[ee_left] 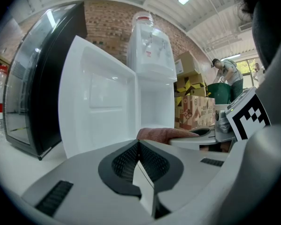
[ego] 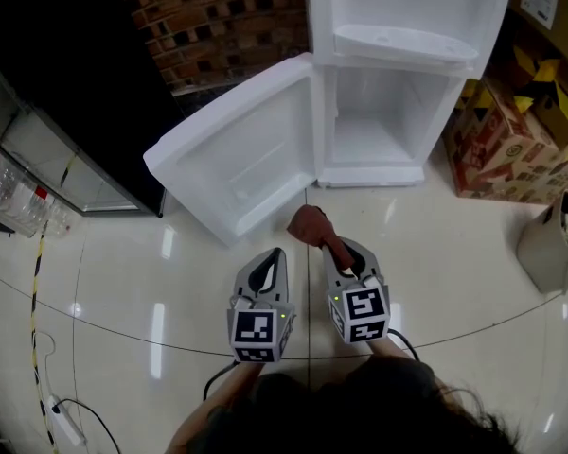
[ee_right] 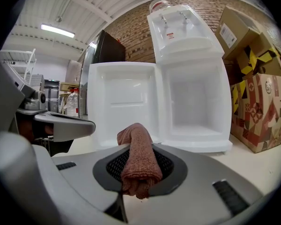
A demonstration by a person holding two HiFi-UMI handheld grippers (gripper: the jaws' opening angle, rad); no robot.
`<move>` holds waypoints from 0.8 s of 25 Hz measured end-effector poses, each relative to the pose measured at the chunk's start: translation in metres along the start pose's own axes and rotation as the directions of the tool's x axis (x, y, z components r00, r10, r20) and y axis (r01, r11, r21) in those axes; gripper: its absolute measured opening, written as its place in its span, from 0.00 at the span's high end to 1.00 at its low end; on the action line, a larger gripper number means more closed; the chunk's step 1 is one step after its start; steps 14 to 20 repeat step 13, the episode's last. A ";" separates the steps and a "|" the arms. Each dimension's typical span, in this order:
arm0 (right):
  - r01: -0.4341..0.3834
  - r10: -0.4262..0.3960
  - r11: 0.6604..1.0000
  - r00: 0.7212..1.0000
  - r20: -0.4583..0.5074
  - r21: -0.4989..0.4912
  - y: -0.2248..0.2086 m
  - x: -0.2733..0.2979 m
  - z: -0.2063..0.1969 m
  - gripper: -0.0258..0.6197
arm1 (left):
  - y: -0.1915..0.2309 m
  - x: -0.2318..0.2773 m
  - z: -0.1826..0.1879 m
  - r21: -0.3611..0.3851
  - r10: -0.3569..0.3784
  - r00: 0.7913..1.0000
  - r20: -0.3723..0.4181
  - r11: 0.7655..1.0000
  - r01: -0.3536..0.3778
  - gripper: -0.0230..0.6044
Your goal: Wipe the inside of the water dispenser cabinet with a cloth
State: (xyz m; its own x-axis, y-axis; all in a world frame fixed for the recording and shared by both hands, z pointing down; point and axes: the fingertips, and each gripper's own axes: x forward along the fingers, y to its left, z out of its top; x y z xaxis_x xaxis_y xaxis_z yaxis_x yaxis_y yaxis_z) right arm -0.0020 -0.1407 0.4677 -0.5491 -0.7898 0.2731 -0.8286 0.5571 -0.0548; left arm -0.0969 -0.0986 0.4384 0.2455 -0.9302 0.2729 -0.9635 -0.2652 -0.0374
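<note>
Just in front of the water dispenser [ego: 407, 26], the right gripper [ego: 344, 252] is clamped on a reddish-brown cloth [ego: 311, 224], which bunches out past its jaws. The left gripper [ego: 270, 263] hangs just beside it, jaws pressed together on nothing. The cabinet [ego: 374, 126] stands open, its door [ego: 241, 154] swung left.

The cloth [ee_right: 136, 156] is a nubbly rust-brown terry weave, the water dispenser cabinet [ego: 390, 112] and its door [ego: 251, 154] smooth, faintly glossy white plastic, the floor [ego: 123, 282] polished reflective tile, the brick wall [ego: 218, 12] rough, and the cardboard boxes [ego: 497, 154] matt printed card.
</note>
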 end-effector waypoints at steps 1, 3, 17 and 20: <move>0.005 -0.005 1.000 1.000 -0.002 -0.001 -0.002 0.000 -0.002 0.83 | -0.002 0.000 0.002 0.000 -0.007 1.000 0.002 1.000 0.007 0.99; 0.008 -0.008 1.000 1.000 -0.005 -0.001 -0.004 -0.001 -0.004 0.83 | -0.004 0.000 0.004 0.000 -0.013 1.000 0.002 1.000 0.013 0.99; 0.002 -0.002 1.000 1.000 0.007 -0.017 -0.001 -0.001 -0.002 0.83 | 0.006 -0.002 -0.005 0.001 0.025 1.000 0.001 1.000 -0.025 0.99; 0.002 -0.002 1.000 1.000 0.007 -0.017 -0.001 -0.001 -0.002 0.83 | 0.006 -0.002 -0.005 0.001 0.025 1.000 0.001 1.000 -0.025 0.99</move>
